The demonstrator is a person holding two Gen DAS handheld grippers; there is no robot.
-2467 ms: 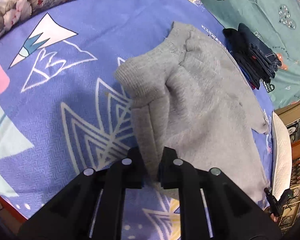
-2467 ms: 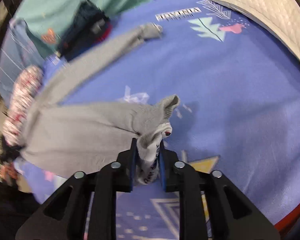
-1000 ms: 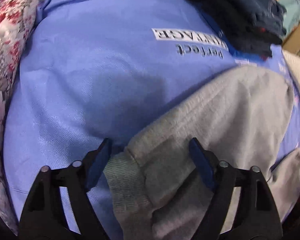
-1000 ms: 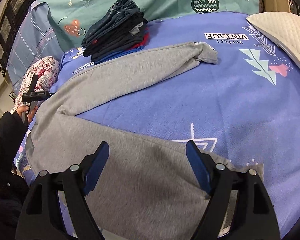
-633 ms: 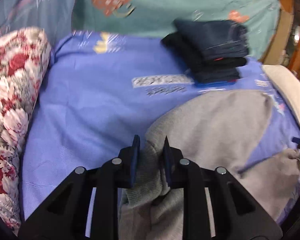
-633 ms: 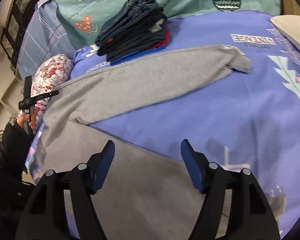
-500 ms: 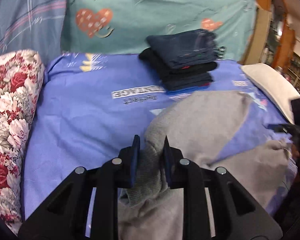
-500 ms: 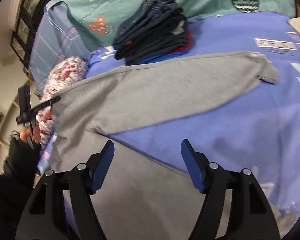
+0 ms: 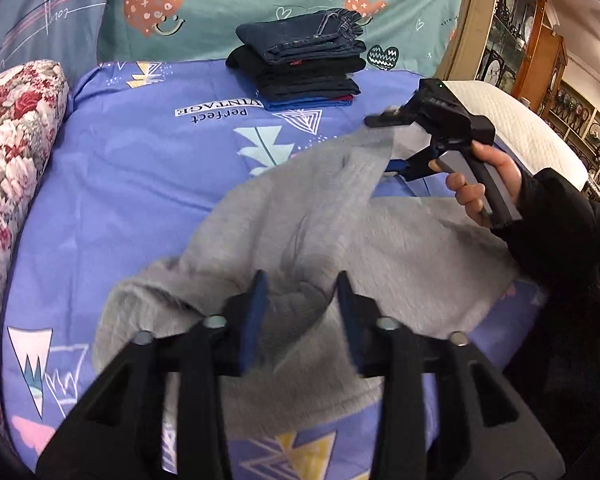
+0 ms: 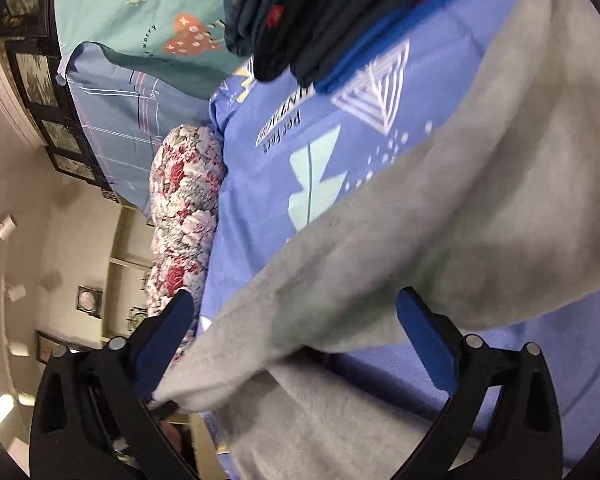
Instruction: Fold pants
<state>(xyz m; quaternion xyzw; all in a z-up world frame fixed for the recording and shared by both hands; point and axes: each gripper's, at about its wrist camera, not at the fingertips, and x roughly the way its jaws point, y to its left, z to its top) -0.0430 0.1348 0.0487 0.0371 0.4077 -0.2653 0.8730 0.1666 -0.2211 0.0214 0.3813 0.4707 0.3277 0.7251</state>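
Observation:
Grey pants [image 9: 320, 216] lie on the blue printed bedsheet [image 9: 140, 168], one leg folded over toward the other. My left gripper [image 9: 302, 312] hovers over the waistband end. Its jaws are opening, with a bump of grey cloth loose between the blue pads and not pinched. A person's hand [image 9: 480, 184] holds my right gripper [image 9: 386, 144] at the far right, by the raised grey leg edge. In the right wrist view the right gripper [image 10: 298, 328] is tilted, its jaws wide and still opening. The grey leg [image 10: 460, 200] runs across between the fingers, ungripped.
A stack of folded dark pants [image 9: 304, 64] sits at the back of the bed against a teal pillow [image 9: 220, 8]. A floral bolster [image 9: 8, 152] lines the left edge and a white pillow [image 9: 520, 128] the right. Wooden display shelves [image 9: 540, 40] stand beyond.
Half a second ago my left gripper was shut on the waistband; it carried it across the bed and has let go. My right gripper swung toward the far leg, rolled and widened.

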